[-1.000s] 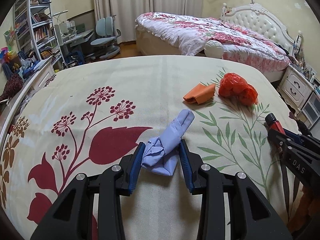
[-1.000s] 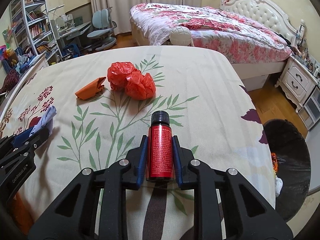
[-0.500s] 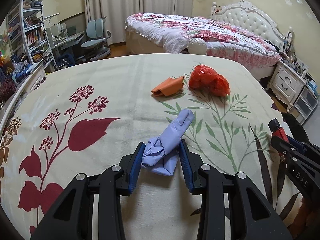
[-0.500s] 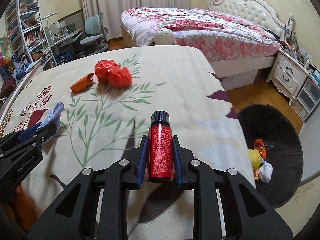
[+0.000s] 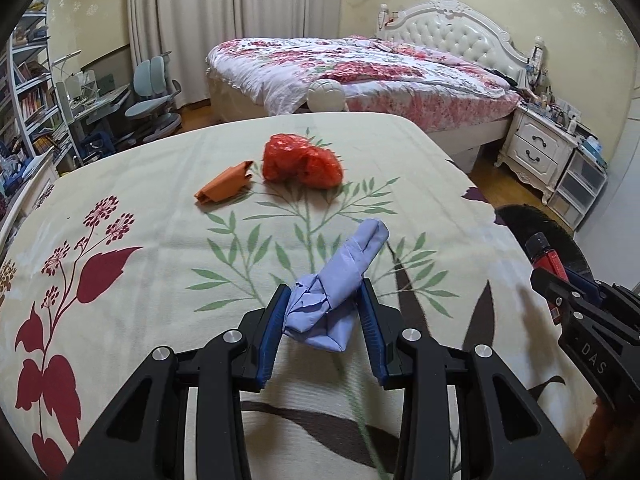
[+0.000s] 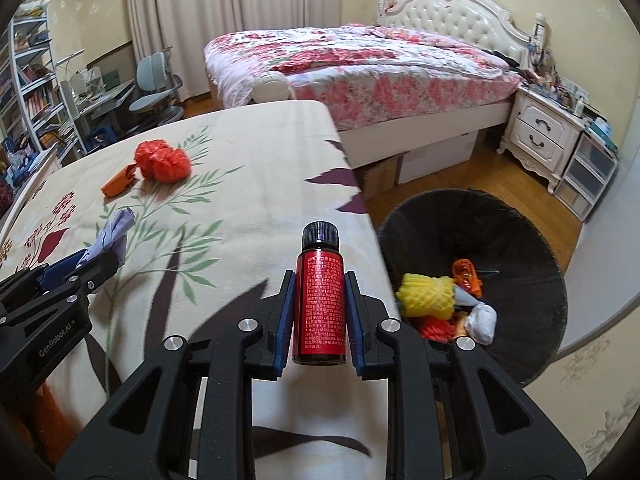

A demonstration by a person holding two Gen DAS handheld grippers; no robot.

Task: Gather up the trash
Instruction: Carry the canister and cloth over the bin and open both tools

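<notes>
Lengthwise, bottle (image 6: 320, 300) (cap forward) lies between right gripper (image 6: 320, 280) jaws.

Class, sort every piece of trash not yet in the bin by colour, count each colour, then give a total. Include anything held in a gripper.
Red: 2, the crumpled bag on the bedspread and the bottle in the right gripper.
Orange: 1, the folded paper.
Lilac-blue: 1, the crumpled paper in the left gripper.
Total: 4
</notes>
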